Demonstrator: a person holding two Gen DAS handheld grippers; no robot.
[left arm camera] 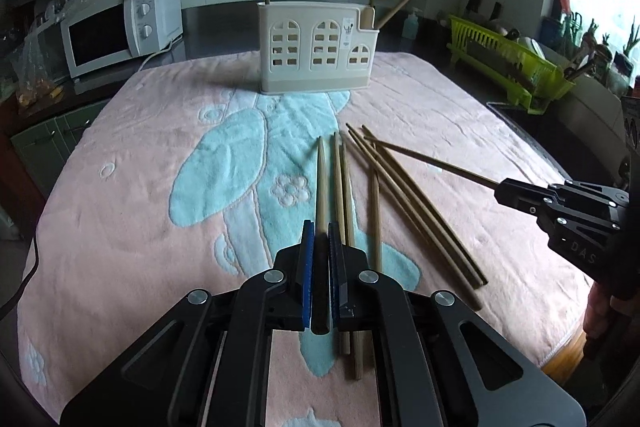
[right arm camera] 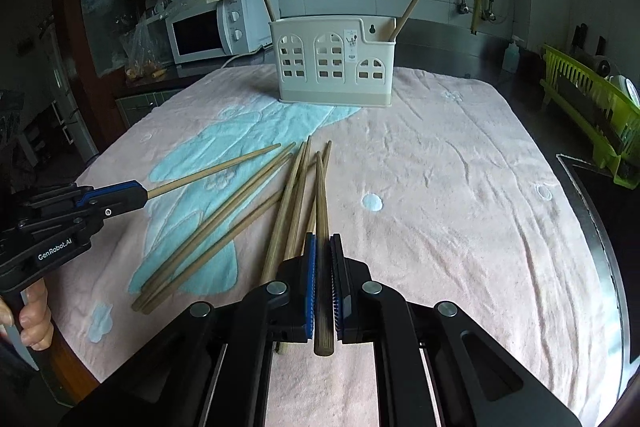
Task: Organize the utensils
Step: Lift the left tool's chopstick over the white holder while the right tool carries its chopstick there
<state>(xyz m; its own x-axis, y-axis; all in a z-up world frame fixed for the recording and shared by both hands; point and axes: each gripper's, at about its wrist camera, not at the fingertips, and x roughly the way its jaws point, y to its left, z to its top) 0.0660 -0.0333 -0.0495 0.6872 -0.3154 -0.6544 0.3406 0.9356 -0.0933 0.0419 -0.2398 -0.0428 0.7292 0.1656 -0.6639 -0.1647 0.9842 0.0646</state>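
Each hand-held gripper, left (left arm camera: 320, 239) and right (right arm camera: 323, 247), pinches one chopstick (left arm camera: 321, 179) lengthwise between its pads, beside the loose chopsticks (right arm camera: 224, 223).

Left tongs (left arm camera: 320, 239) are pointing forward and downward, pads clamping a chopstick (left arm camera: 321, 187) lengthwise. Right tongs (right arm camera: 323, 247) are sitting at a matching downward pitch, likewise gripping a chopstick (right arm camera: 322, 195). A hand (right arm camera: 34, 311) is wrapping bare fingers round the left handle.

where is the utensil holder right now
The holder stands upright at the far middle of the pink towel, beyond the loose chopsticks, with the microwave behind to its left.
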